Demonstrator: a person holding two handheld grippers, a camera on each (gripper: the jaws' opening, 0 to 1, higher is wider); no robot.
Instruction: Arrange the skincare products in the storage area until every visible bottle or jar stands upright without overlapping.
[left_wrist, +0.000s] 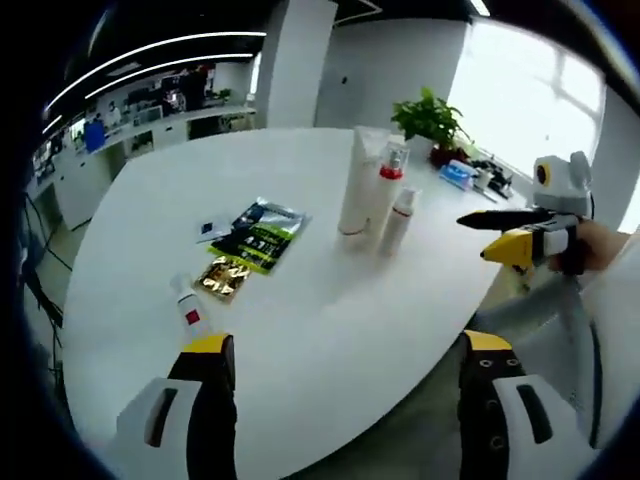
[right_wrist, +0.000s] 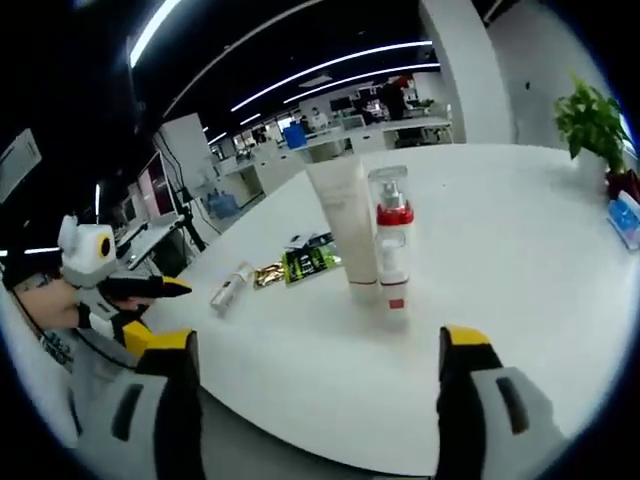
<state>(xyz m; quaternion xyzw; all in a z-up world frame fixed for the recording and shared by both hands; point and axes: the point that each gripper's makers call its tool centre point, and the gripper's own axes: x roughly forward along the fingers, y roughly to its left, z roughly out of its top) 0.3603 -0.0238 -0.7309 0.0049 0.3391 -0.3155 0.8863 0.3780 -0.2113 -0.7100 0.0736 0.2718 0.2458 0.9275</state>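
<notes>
Three products stand upright together on the white table (left_wrist: 300, 350): a tall white tube (left_wrist: 355, 180), a pump bottle with a red collar (left_wrist: 385, 190) and a small white bottle (left_wrist: 398, 220). Another small white bottle with a red label (left_wrist: 190, 312) lies on its side just ahead of my left gripper (left_wrist: 345, 400), which is open and holds nothing. My right gripper (right_wrist: 318, 385) is open too, facing the tube (right_wrist: 345, 225) and the pump bottle (right_wrist: 392, 245) from a short way off. The lying bottle (right_wrist: 230, 290) is to their left.
A gold packet (left_wrist: 222, 278), a green-black sachet (left_wrist: 260, 235) and a small blue item (left_wrist: 212, 228) lie flat between the lying bottle and the standing group. A potted plant (left_wrist: 430, 115) and small boxes (left_wrist: 460, 175) stand at the far edge. The right gripper (left_wrist: 480, 236) hovers off the table's right edge.
</notes>
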